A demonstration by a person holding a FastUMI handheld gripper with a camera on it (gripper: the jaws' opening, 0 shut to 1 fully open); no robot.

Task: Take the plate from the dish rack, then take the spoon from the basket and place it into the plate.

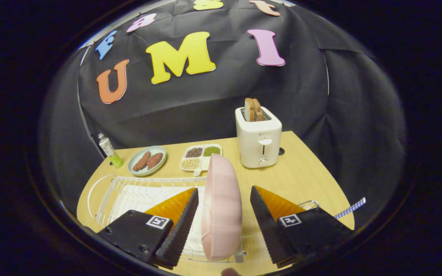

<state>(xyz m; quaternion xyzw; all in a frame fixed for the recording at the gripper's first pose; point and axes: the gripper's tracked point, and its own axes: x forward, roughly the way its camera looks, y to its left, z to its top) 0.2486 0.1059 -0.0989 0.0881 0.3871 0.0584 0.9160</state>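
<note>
A pink plate (221, 207) stands on edge in the white wire dish rack (129, 191), between my two fingers. My gripper (223, 226) is open around it: the left finger is close to the plate's face, and a gap separates the right finger from its back. A spoon handle with a blue checked pattern (350, 208) sticks out beyond the right finger, from a clear container (310, 204) mostly hidden by that finger.
On the wooden table (305, 176) beyond the rack stand a white toaster (258, 142) with bread slices, a divided tray of beans (200, 156), a light plate with two sausages (147, 160) and a small green-based bottle (109, 150).
</note>
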